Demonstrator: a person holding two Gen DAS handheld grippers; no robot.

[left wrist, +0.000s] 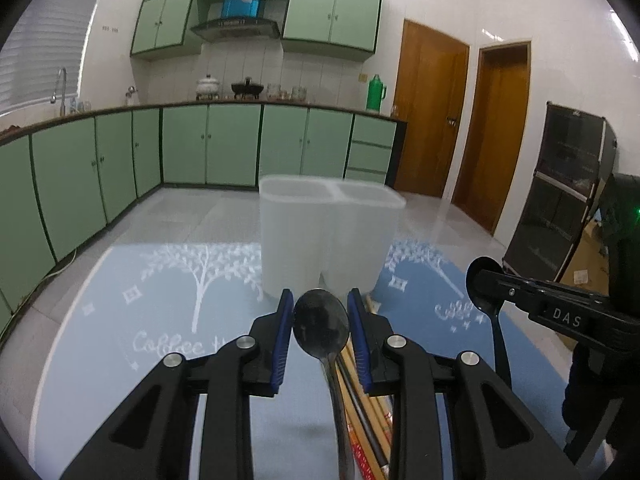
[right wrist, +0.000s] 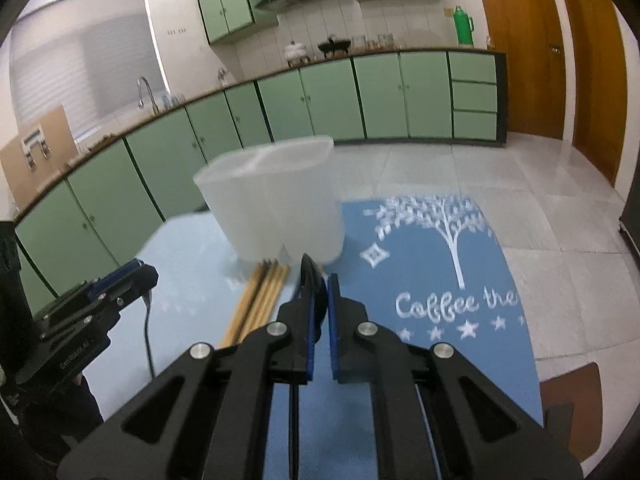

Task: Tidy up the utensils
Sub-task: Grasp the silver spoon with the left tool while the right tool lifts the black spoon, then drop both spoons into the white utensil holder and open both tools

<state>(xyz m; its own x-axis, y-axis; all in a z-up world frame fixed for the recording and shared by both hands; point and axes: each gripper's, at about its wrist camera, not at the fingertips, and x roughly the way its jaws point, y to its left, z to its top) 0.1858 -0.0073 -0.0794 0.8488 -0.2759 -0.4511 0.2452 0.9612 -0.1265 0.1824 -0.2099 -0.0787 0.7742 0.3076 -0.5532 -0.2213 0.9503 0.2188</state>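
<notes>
A translucent white two-compartment holder [left wrist: 328,236] stands on the blue table mat, also in the right wrist view [right wrist: 276,208]. My left gripper [left wrist: 320,312] is shut on a metal spoon [left wrist: 320,328], bowl up between the blue pads, just short of the holder. My right gripper [right wrist: 318,286] is shut on a black plastic spoon [right wrist: 310,280], which shows edge-on; in the left wrist view the black spoon [left wrist: 484,284] is held at the right. Wooden chopsticks [right wrist: 260,296] lie on the mat below the holder, also under my left gripper [left wrist: 368,412].
The blue mat [right wrist: 440,280] with white tree print covers a table; its right edge and a brown chair seat [right wrist: 572,400] show at lower right. Green kitchen cabinets [left wrist: 208,148], tiled floor and wooden doors [left wrist: 432,112] lie beyond. A black cabinet [left wrist: 560,200] stands at right.
</notes>
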